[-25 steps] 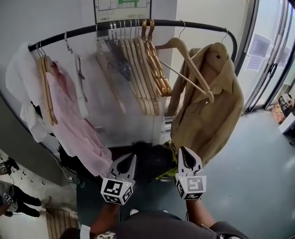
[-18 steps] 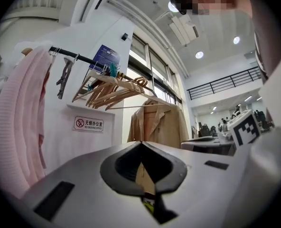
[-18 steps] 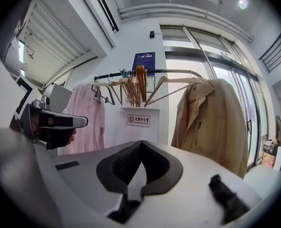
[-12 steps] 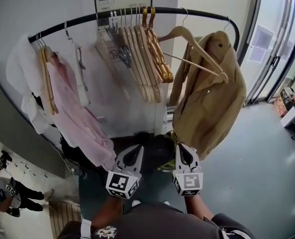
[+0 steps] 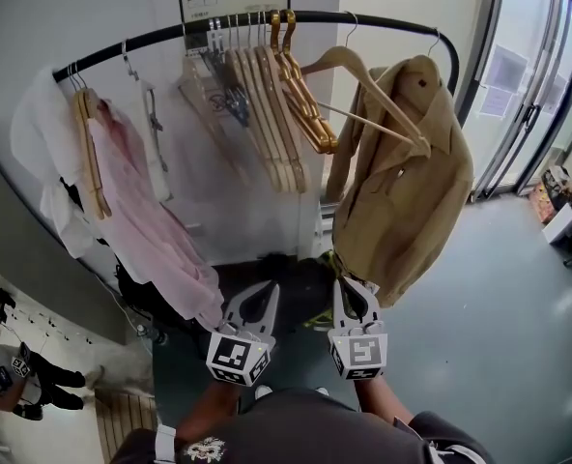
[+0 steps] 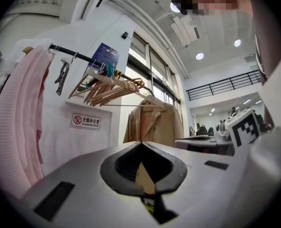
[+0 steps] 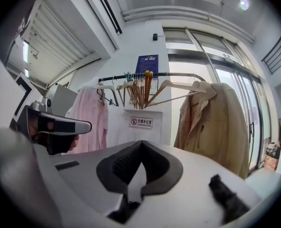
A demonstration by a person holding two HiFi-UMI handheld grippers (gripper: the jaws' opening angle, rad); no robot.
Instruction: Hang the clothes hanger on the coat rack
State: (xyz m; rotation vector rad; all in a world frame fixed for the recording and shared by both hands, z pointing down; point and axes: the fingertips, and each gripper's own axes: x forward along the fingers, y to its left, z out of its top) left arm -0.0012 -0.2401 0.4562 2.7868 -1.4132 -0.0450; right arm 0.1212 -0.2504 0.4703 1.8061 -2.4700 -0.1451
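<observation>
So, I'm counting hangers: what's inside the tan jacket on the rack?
Only a hook shows above the tan jacket, reaching the rail. The hanger's body is covered by fabric.

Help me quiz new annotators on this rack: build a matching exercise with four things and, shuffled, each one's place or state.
1 pink garment
2 tan jacket
3 bare wooden hangers
4 right tool

A right end of the rail
B shut, empty, short of the rail
C left part of the rail
D middle of the rail

Pairs: 1-C, 2-A, 3-D, 4-B
</observation>
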